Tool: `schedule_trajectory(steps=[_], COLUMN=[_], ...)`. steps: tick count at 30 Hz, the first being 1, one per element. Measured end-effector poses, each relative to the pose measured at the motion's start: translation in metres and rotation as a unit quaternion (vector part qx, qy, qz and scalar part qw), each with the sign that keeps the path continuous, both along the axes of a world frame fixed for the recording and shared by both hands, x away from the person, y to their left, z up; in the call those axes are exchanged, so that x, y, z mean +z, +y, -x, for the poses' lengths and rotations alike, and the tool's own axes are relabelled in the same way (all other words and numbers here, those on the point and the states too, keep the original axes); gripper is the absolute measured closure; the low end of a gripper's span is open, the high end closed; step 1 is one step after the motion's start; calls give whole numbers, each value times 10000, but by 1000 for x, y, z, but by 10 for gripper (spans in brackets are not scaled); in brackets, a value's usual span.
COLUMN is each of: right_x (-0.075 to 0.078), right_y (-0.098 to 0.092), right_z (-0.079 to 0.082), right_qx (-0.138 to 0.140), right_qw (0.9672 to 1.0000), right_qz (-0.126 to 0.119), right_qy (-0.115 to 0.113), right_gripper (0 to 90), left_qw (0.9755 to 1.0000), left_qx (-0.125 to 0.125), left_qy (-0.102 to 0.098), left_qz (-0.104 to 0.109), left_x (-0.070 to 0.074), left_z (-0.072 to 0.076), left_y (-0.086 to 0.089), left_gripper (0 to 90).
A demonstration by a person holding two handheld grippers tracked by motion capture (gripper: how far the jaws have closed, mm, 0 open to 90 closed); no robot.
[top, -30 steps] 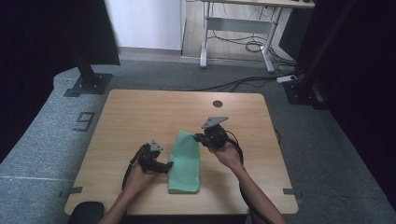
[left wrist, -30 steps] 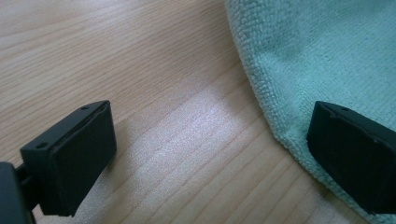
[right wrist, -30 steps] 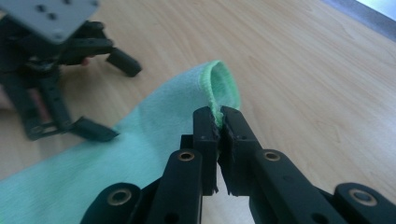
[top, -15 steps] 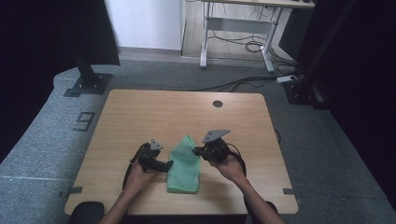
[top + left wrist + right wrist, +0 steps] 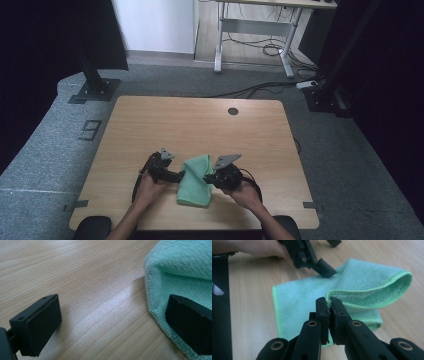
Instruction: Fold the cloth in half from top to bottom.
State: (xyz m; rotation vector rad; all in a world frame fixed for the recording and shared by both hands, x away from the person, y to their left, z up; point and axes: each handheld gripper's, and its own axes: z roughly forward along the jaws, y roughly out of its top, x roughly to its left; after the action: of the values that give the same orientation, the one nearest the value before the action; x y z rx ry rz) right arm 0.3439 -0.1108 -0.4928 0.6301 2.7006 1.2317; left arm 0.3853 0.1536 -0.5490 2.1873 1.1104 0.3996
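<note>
Wooden table [image 5: 150, 125] under both my tongs. Green cloth [image 5: 196, 180] lies between them, half folded. My right tongs [image 5: 329, 305] are clamped on its lifted edge; my left tongs [image 5: 112, 322] stand wide apart, one jaw resting on the cloth's margin. Fold not yet laid flat.

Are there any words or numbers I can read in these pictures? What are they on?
"9" – one big dark number on the grey floor, left of the table, at.
No words or labels can be read on the green cloth, the table or either gripper.
</note>
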Motion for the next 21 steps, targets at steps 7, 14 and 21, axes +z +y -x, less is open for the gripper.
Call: schedule_trajectory(steps=[7,14,21], right_x=[-19,-36,-33], right_y=[0,0,-4], right_z=[10,16,24], right_qx=[36,5,-36], right_qw=[9998,9994,9993], right_qz=[82,72,14], right_qy=[162,340,372], right_gripper=[851,849,849], left_qw=[9999,9997,9999], left_qx=[-113,-228,-172], left_qy=[-1,35,17], left_qz=[17,25,7], left_x=[1,3,3], left_z=[-1,-1,-1], left_y=[1,2,2], left_gripper=[20,71,76])
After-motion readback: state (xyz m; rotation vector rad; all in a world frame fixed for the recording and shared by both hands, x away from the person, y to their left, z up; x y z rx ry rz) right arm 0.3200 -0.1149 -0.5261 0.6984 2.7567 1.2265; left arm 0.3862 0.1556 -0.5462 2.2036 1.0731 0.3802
